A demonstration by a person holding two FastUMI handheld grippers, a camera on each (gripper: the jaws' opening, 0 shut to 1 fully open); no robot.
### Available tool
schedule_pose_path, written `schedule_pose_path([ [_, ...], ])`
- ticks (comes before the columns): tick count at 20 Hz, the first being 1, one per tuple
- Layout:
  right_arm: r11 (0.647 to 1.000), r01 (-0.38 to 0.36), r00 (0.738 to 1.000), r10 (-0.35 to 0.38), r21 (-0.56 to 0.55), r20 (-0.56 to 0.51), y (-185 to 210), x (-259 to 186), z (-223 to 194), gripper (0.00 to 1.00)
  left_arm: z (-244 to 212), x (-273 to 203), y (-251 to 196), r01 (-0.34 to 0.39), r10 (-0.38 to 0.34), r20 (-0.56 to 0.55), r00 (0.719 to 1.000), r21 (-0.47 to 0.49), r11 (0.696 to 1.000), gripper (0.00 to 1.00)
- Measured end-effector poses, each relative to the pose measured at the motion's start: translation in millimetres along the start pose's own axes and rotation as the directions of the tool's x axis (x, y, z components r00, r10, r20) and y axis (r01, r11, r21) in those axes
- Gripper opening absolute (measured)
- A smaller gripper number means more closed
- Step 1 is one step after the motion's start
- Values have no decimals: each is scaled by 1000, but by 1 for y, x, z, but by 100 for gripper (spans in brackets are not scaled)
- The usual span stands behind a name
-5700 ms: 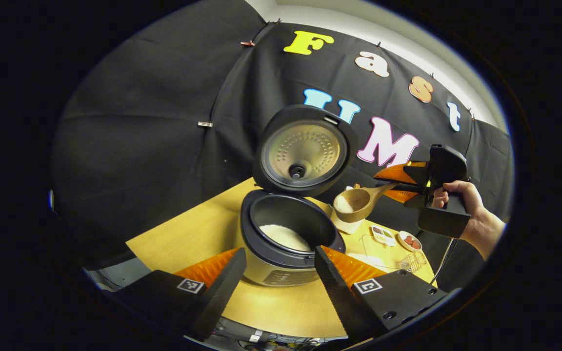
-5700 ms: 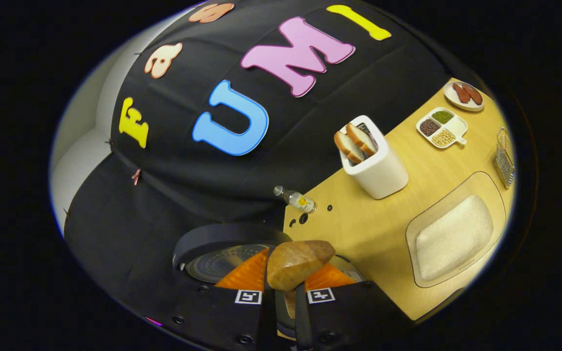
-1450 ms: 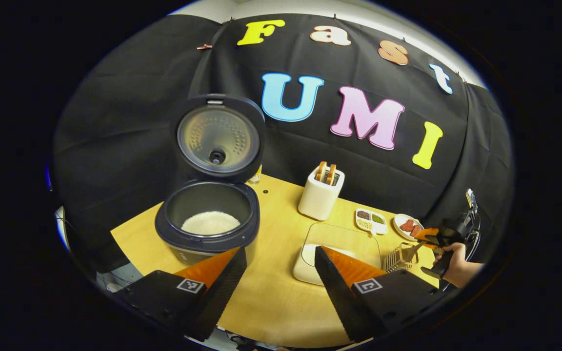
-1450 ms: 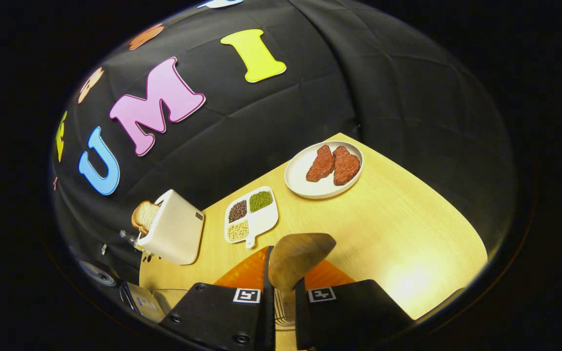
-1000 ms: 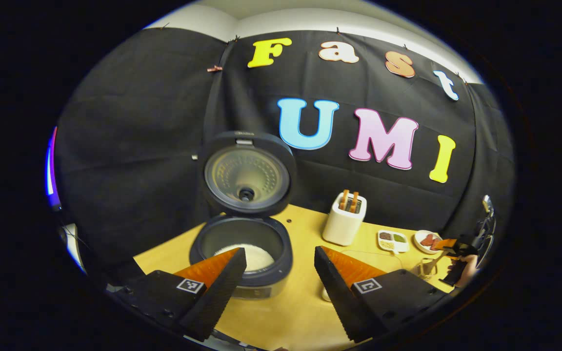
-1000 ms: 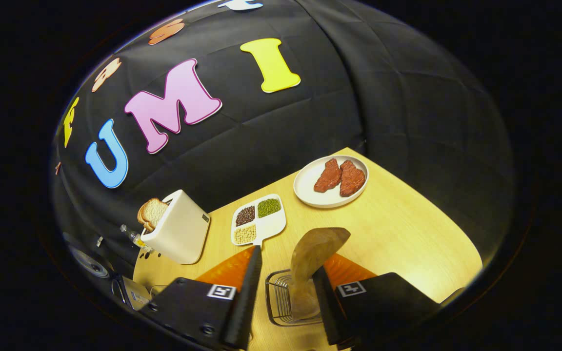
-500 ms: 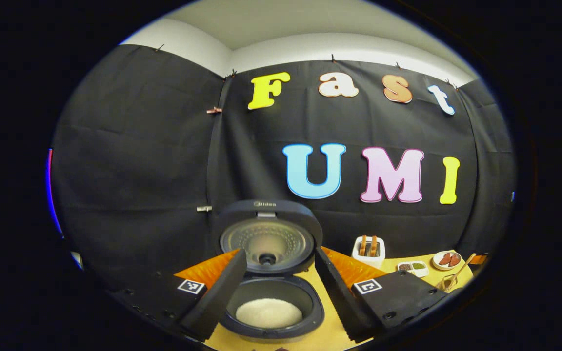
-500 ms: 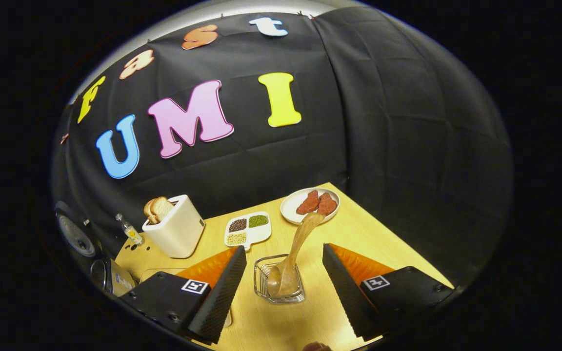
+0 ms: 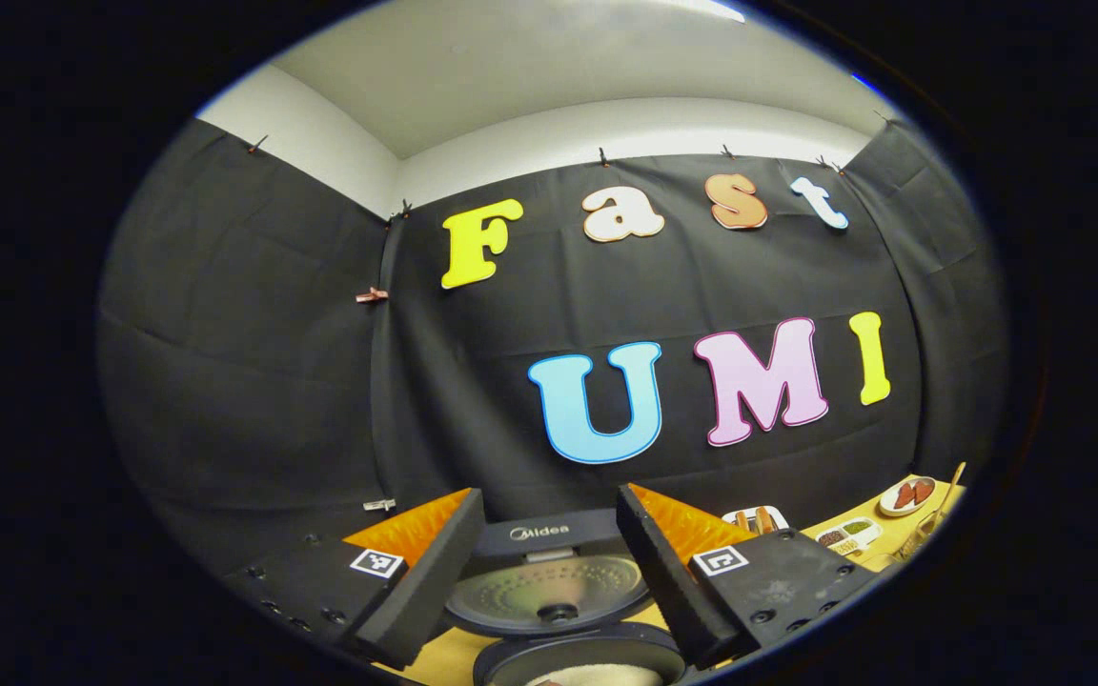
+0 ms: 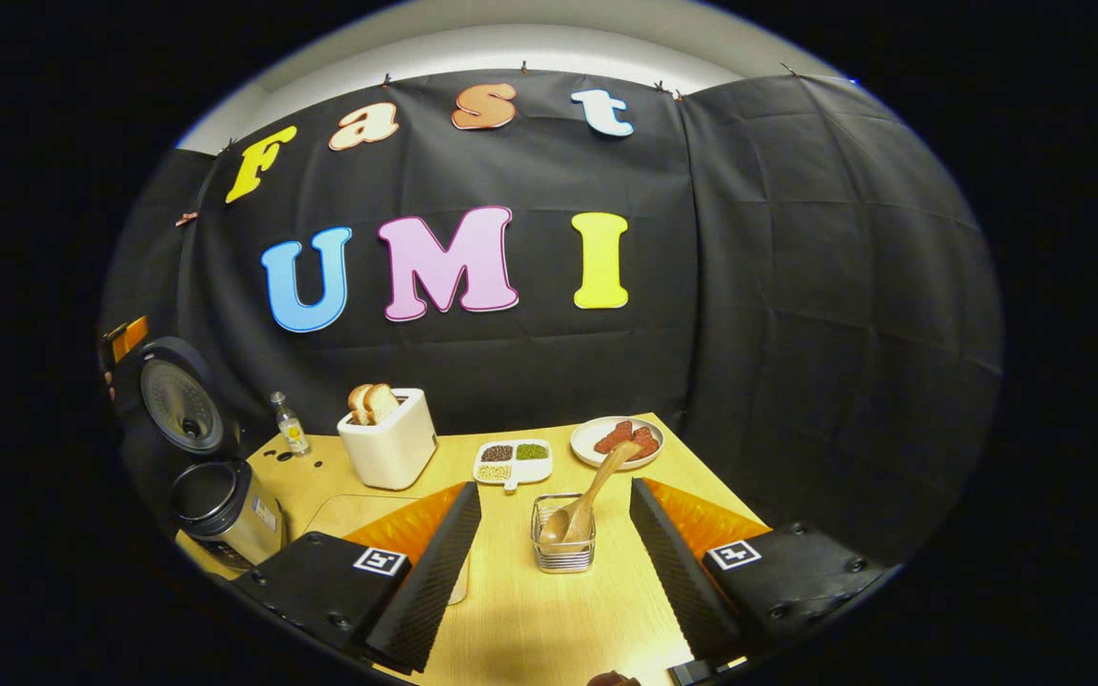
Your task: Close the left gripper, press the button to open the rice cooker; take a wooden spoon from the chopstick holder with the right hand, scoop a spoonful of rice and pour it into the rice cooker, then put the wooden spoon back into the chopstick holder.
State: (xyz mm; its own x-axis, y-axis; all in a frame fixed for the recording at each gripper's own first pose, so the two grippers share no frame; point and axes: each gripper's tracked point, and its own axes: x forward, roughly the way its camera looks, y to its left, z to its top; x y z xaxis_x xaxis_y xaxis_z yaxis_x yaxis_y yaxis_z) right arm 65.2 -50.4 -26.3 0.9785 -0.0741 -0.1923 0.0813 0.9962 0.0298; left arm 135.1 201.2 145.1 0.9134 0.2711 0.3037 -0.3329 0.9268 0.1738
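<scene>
In the left gripper view, the left gripper (image 9: 549,562) has its two fingers spread wide with nothing between them. Past the gap stands the rice cooker (image 9: 563,610) with its lid (image 9: 549,586) swung up, and a little white rice (image 9: 592,676) shows in the pot at the very bottom edge. Far to the right, on the wooden table (image 9: 883,543), sit a divided dish of beans (image 9: 844,534) and a plate of meat (image 9: 906,494); beside them the wooden spoon (image 9: 940,495) leans, small and hard to make out.

In the right gripper view, the right gripper (image 10: 554,553) is also spread apart and holds nothing. Between its fingers — but farther off on the table (image 10: 549,619) — stands the wire chopstick holder (image 10: 563,545), with the wooden spoon (image 10: 587,500) resting in it, bowl down and handle tilted up to the right toward the plate of meat (image 10: 625,438). The divided dish of beans (image 10: 511,459) lies just left of that plate. Further left are a white toaster (image 10: 389,440) with bread slices in it, a small bottle (image 10: 290,424) and the open rice cooker (image 10: 215,505) — its lid (image 10: 177,395) upright.
</scene>
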Motion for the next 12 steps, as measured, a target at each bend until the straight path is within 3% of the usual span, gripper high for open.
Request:
schedule_pose_path([
  [5, 999, 19, 999, -21, 47, 39, 22, -38, 13, 98, -7, 42, -2, 22, -21, 19, 1000, -24, 999, 99],
  [8, 997, 73, 997, -73, 22, 16, 10, -48, 6, 98, -26, 61, 7, 2, -3, -21, 1000, -38, 999, 96],
  [12, 999, 34, 999, -34, 21, 8, 19, -38, 12, 98, -40, 58, 6, -21, 16, -93, 996, -52, 998, 100],
])
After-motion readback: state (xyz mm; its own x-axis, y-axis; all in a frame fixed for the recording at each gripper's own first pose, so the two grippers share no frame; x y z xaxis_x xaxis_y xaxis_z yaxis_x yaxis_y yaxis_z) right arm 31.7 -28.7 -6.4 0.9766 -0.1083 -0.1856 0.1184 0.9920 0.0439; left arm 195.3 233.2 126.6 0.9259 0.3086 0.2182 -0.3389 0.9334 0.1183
